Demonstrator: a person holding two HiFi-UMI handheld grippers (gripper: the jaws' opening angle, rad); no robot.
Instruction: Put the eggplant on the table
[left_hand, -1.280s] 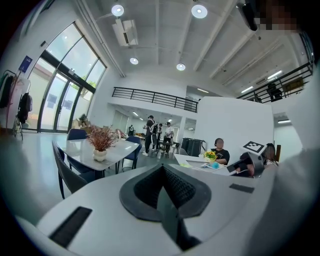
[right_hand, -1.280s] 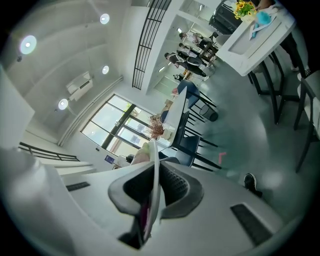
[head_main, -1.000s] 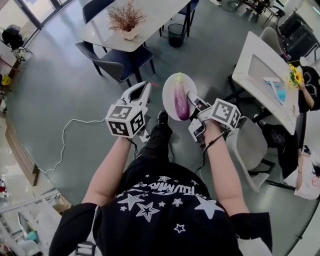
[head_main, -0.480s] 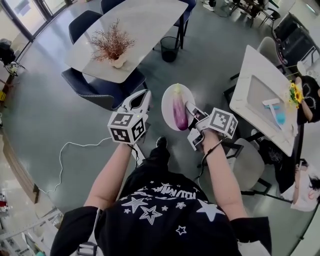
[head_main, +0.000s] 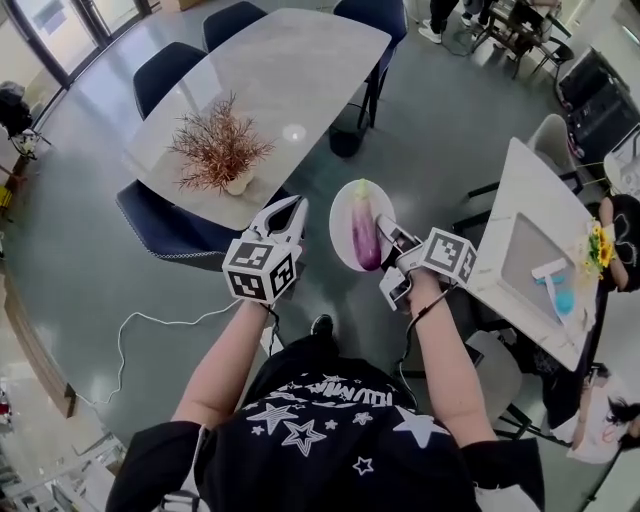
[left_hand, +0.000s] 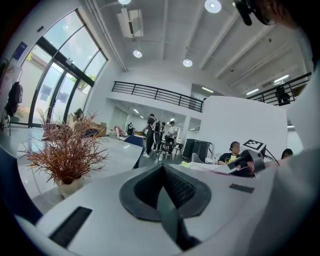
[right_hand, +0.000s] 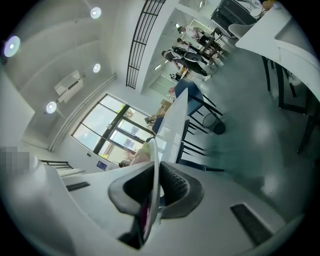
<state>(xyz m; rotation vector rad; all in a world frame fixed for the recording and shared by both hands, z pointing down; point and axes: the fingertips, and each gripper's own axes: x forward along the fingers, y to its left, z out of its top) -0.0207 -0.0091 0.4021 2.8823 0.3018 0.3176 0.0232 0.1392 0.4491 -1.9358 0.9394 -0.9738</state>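
A purple eggplant (head_main: 362, 238) with a green tip lies on a white plate (head_main: 341, 246), held in the air above the floor. My right gripper (head_main: 383, 234) is shut on the plate's right rim; in the right gripper view the plate (right_hand: 155, 170) stands edge-on between the jaws. My left gripper (head_main: 294, 212) hangs left of the plate, shut and empty. Ahead lies the long marble table (head_main: 290, 90), and in the left gripper view its top (left_hand: 107, 159) stretches beyond the closed jaws.
A vase of dried red twigs (head_main: 218, 152) stands on the marble table's near end, with dark blue chairs (head_main: 168, 230) around it. A white table (head_main: 530, 270) with a blue item and yellow flowers stands at the right. A white cable (head_main: 150, 325) lies on the floor.
I have walked toward the marble table, which has drawn nearer in the head view. Both grippers and the plate keep the same hold and spacing.
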